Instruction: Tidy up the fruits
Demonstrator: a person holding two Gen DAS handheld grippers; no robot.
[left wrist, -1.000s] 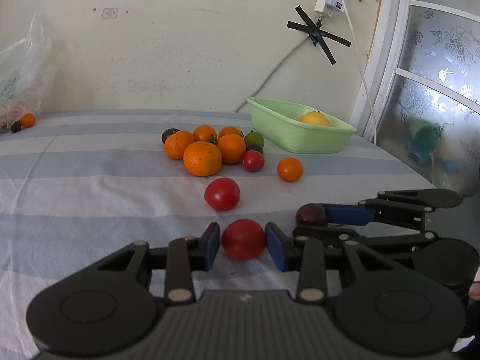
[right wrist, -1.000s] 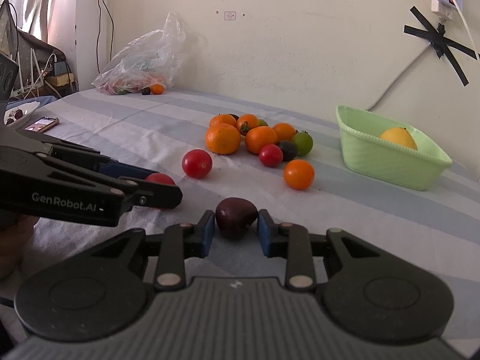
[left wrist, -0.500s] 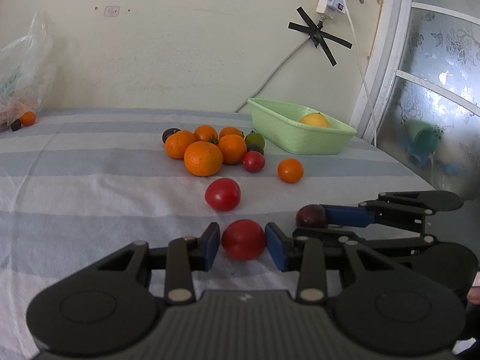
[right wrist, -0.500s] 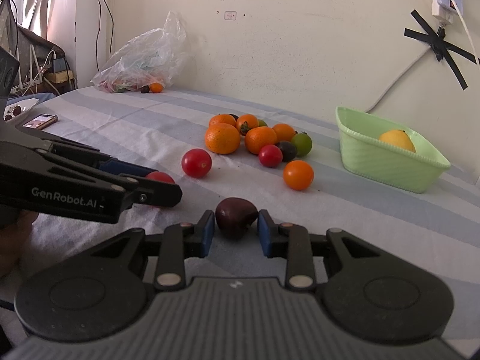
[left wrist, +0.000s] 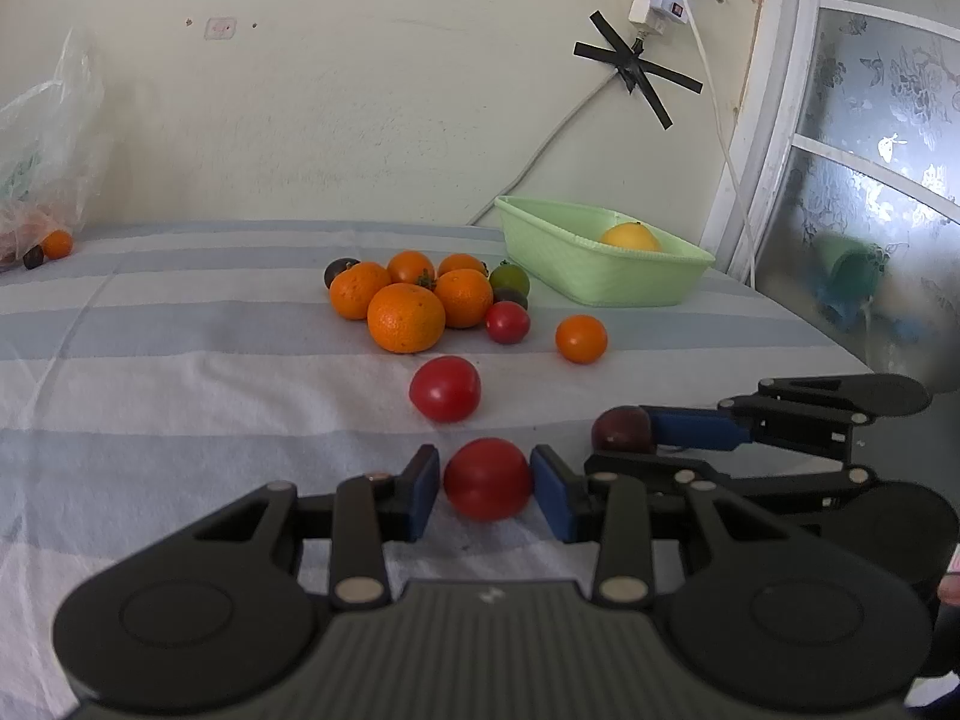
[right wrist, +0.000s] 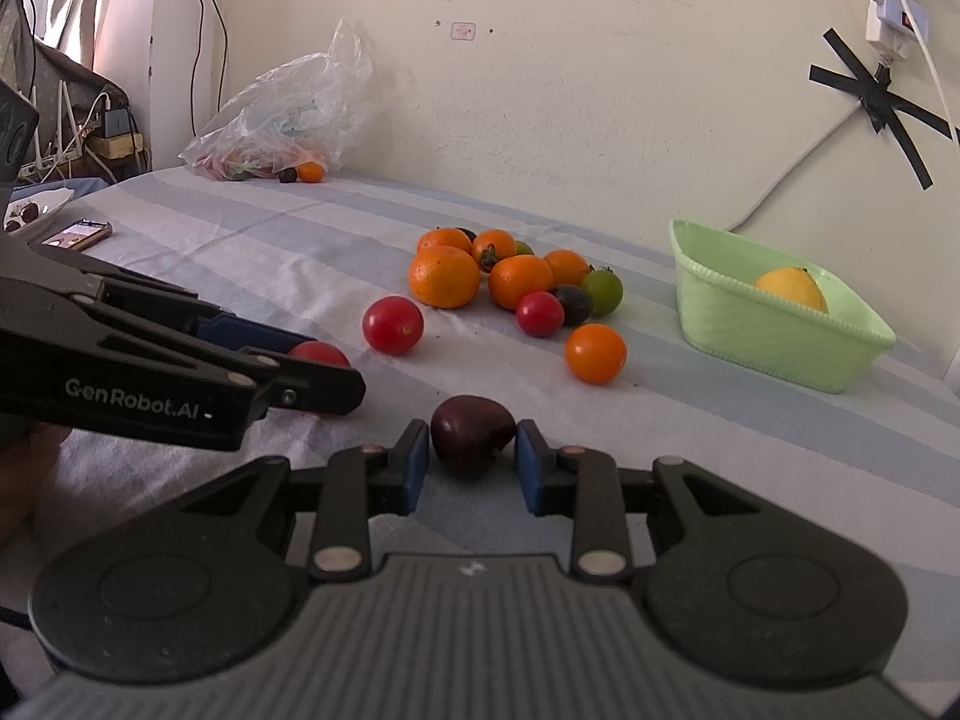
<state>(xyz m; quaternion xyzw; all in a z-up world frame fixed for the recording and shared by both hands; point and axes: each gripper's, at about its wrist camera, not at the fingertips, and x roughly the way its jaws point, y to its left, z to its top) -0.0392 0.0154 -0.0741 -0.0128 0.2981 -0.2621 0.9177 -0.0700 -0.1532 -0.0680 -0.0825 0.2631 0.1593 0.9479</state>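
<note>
My left gripper (left wrist: 487,483) is shut on a red tomato (left wrist: 487,478) just above the striped cloth. My right gripper (right wrist: 473,456) is shut on a dark purple fruit (right wrist: 473,443), beside the left gripper; that fruit also shows in the left wrist view (left wrist: 621,429). Another red tomato (left wrist: 445,388) lies just ahead. Beyond it is a pile of oranges (left wrist: 406,318) with a small red tomato (left wrist: 507,322), a green tomato (left wrist: 509,279) and a lone small orange (left wrist: 581,338). A green basket (left wrist: 576,261) at the back right holds a yellow fruit (left wrist: 630,237).
A plastic bag (right wrist: 288,120) with fruit lies at the back left by the wall. A phone (right wrist: 77,233) and a plate (right wrist: 36,208) lie at the left edge. A cable and taped socket (left wrist: 651,6) hang on the wall; a glass door (left wrist: 870,180) is at the right.
</note>
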